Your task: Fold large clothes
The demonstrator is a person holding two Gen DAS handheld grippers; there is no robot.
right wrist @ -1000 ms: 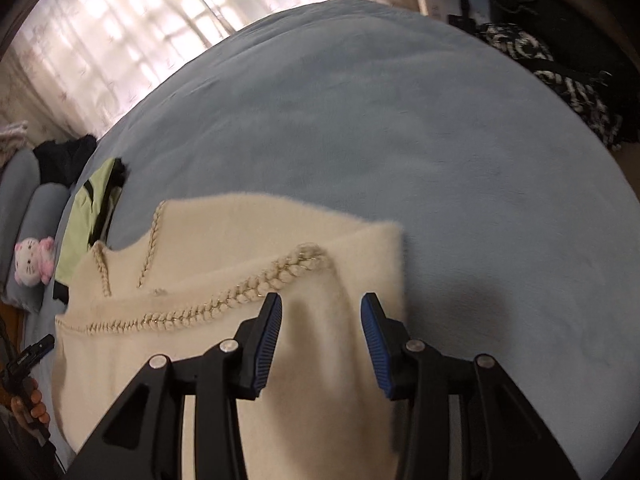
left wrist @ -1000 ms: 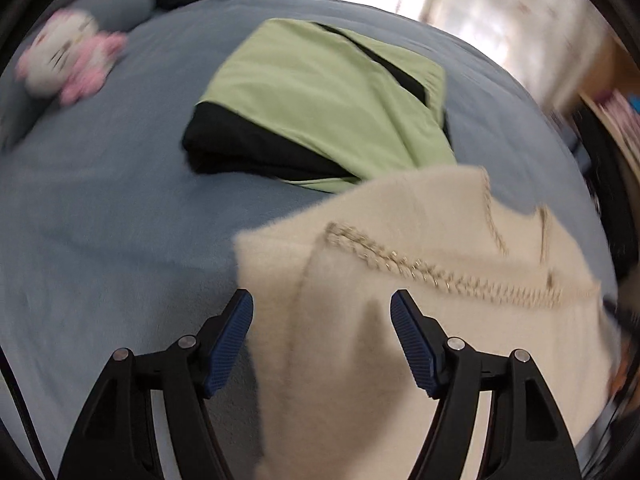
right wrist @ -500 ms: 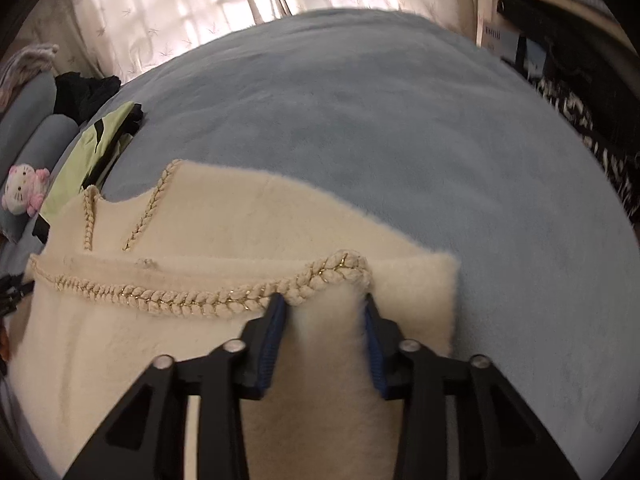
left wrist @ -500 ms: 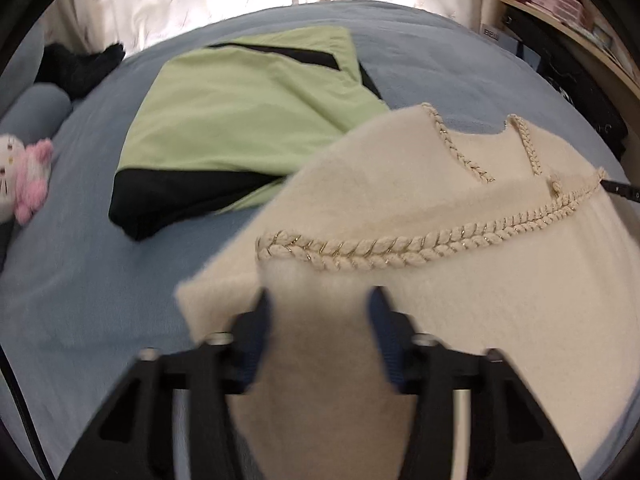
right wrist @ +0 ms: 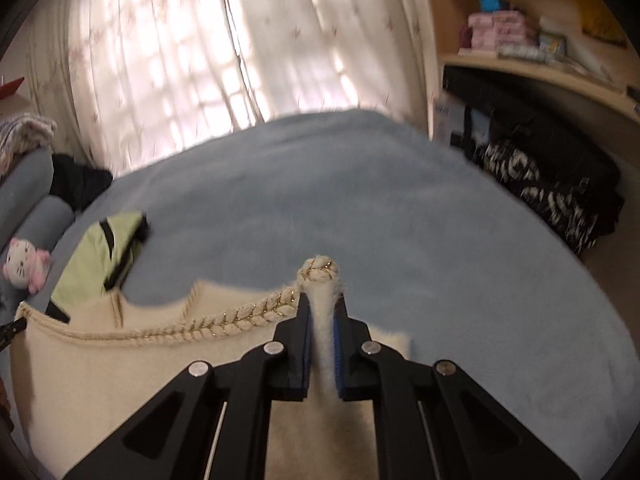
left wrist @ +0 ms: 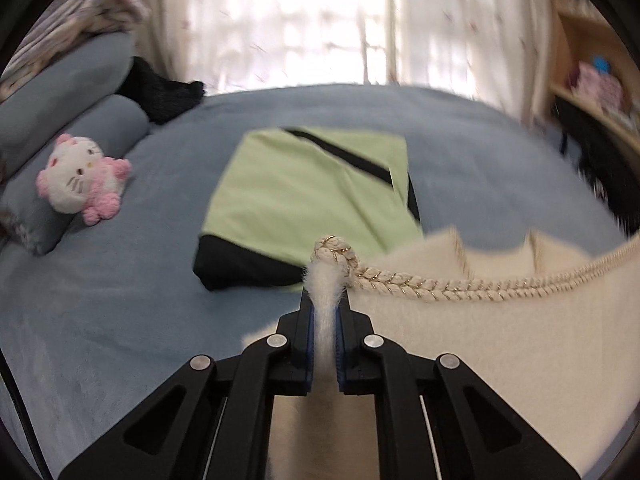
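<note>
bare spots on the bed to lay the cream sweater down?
Free: blue blanket ahead of the right gripper, over to the dark patterned pile. Crowded: the left, with folded green-and-black garment, pink-and-white plush cat, grey bolster pillow.

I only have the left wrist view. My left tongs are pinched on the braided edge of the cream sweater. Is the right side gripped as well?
Observer: Yes. The right tongs are shut on the cream sweater, just below the braided trim.
Operator: Anything on the bed past the right corner?
Observer: Only bare blue blanket lies ahead of it.
Operator: What is off the right side of the bed?
Observer: A black-and-white patterned cloth is heaped beside the bed, under a wooden shelf.
</note>
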